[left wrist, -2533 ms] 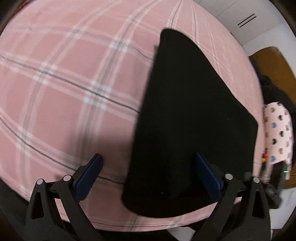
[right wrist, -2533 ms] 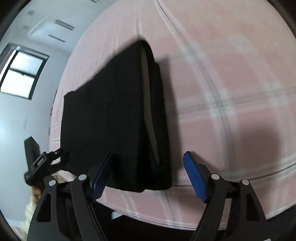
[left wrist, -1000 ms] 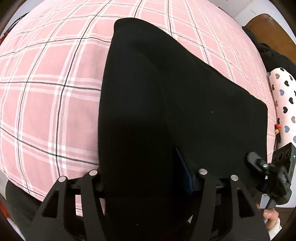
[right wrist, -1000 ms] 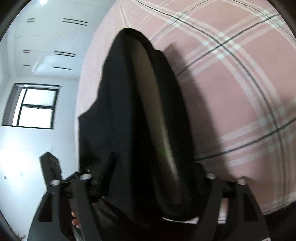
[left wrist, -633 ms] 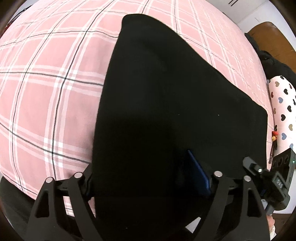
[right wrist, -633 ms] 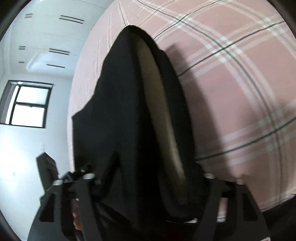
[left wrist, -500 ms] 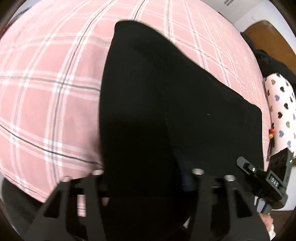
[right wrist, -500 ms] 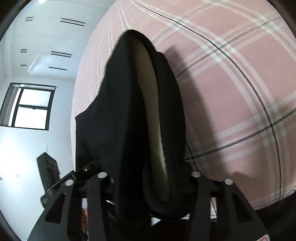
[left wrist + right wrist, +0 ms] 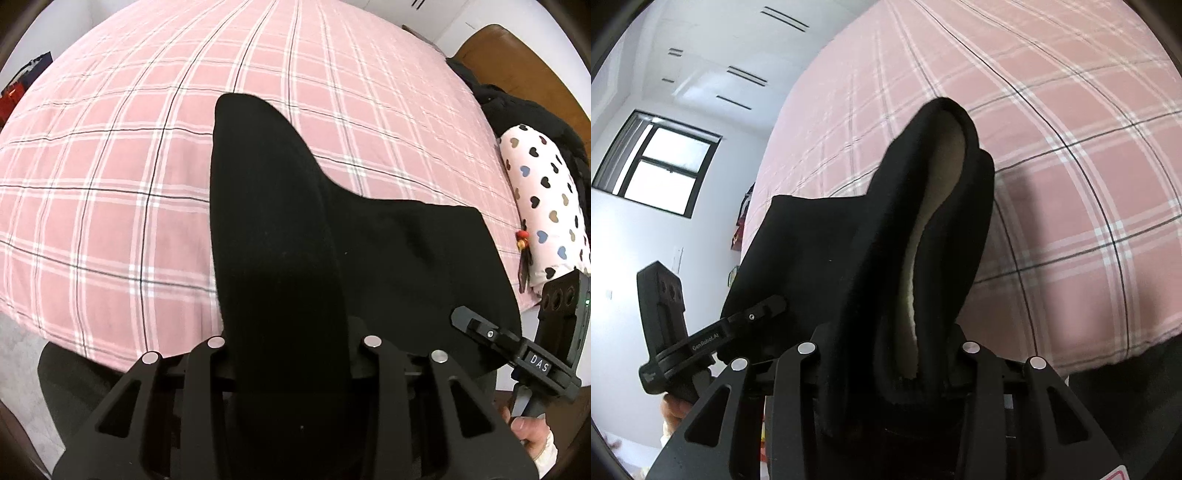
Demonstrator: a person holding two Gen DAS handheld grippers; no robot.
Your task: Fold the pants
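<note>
Black pants (image 9: 273,221) lie folded on the pink plaid bed (image 9: 110,166), their near edge lifted off the sheet. My left gripper (image 9: 291,350) has its jaws closing, with a thick fold of the black cloth clamped between them. In the right wrist view the pants (image 9: 820,240) show a cream lining (image 9: 934,206) inside the raised fold. My right gripper (image 9: 886,354) is also closing, clamped on that edge. Each view shows the other tool off to the side: the right one (image 9: 517,350), the left one (image 9: 713,336). The cloth hides all the pads.
A white pillow with hearts (image 9: 546,206) and dark clothes (image 9: 517,107) lie at the bed's right end by a wooden headboard (image 9: 517,55). A person's hand (image 9: 532,432) holds the right tool. A window (image 9: 661,162) is in the far wall.
Both grippers came down over the near edge of the pants, closed on it, and have risen, pulling that edge up off the bed.
</note>
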